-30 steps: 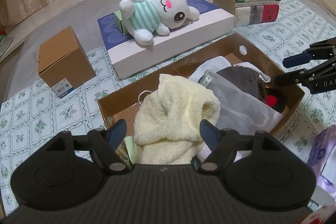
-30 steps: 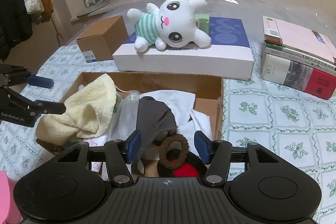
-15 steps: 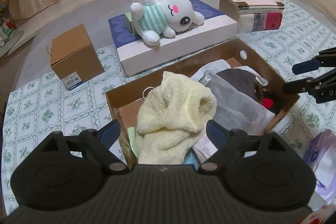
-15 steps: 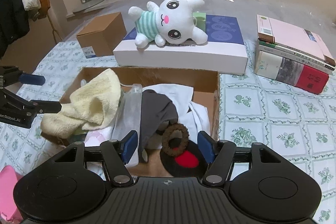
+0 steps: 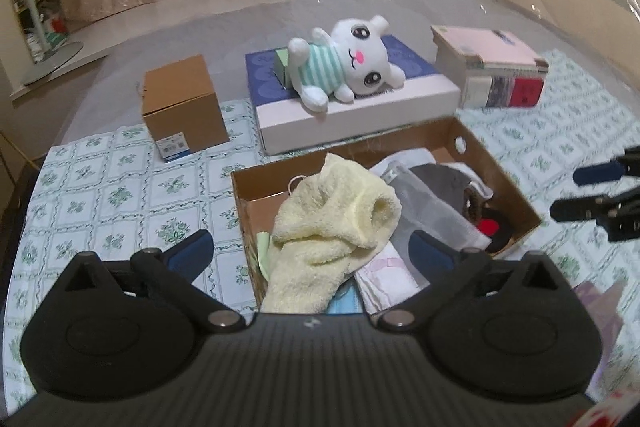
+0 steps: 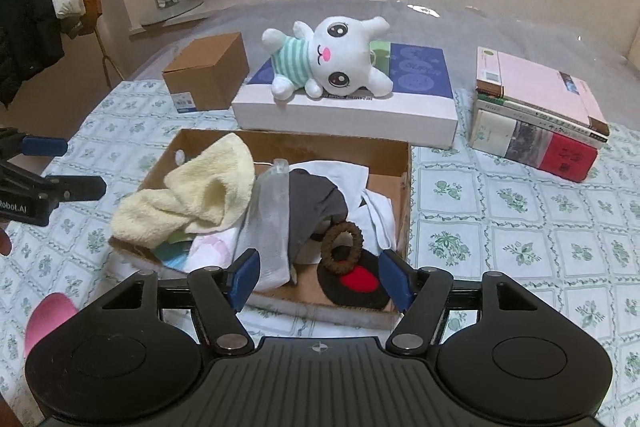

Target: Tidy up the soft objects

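Note:
An open cardboard box holds a pale yellow towel, a grey cloth, white cloths, a brown scrunchie and a black-and-red piece. My left gripper hovers above the box's near left end. Its jaws are opening wide and grip nothing, with the towel lying loose below them. My right gripper stands open and empty over the box's near right end. A white plush bunny lies on a flat box behind.
The bunny's white-and-blue flat box sits behind the cardboard box. A small brown carton stands far left and a stack of books far right. A pink object and a purple packet lie near me on the patterned cloth.
Both grippers have drawn back and up from the cardboard box. The left jaws have spread much wider and the right jaws a little. The towel stays in the box.

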### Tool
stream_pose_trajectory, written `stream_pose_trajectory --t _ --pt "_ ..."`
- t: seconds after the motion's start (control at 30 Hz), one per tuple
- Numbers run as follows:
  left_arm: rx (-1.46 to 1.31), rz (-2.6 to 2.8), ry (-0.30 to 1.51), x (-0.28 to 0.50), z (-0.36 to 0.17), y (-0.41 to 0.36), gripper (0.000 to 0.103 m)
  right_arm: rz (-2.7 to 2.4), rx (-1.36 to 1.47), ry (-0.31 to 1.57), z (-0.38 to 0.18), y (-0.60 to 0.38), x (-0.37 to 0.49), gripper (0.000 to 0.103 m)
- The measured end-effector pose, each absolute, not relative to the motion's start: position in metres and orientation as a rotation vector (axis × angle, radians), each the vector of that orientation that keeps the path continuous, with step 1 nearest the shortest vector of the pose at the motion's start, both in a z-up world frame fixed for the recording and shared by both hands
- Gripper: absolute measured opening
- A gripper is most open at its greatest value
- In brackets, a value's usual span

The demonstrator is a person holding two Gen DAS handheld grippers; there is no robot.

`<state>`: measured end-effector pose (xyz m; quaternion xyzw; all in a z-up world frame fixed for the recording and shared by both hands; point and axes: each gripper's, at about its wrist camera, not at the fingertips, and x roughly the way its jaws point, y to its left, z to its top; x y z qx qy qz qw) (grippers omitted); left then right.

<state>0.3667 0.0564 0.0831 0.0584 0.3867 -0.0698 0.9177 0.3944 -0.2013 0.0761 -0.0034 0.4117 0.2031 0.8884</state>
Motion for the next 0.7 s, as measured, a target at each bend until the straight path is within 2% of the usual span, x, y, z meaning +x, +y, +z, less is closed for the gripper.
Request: stream_pose_trajectory --t 0.33,0.7 --pt "0.045 -0.153 0.679 0.302 0.118 0.057 0.103 0.435 0.014 0.815 0.104 -0.203 0.346 0.066" --pt "0.014 -0.173 0.48 0.203 0.145 0.037 0.102 0.453 0.044 0.678 0.132 -0.209 0.264 0.066"
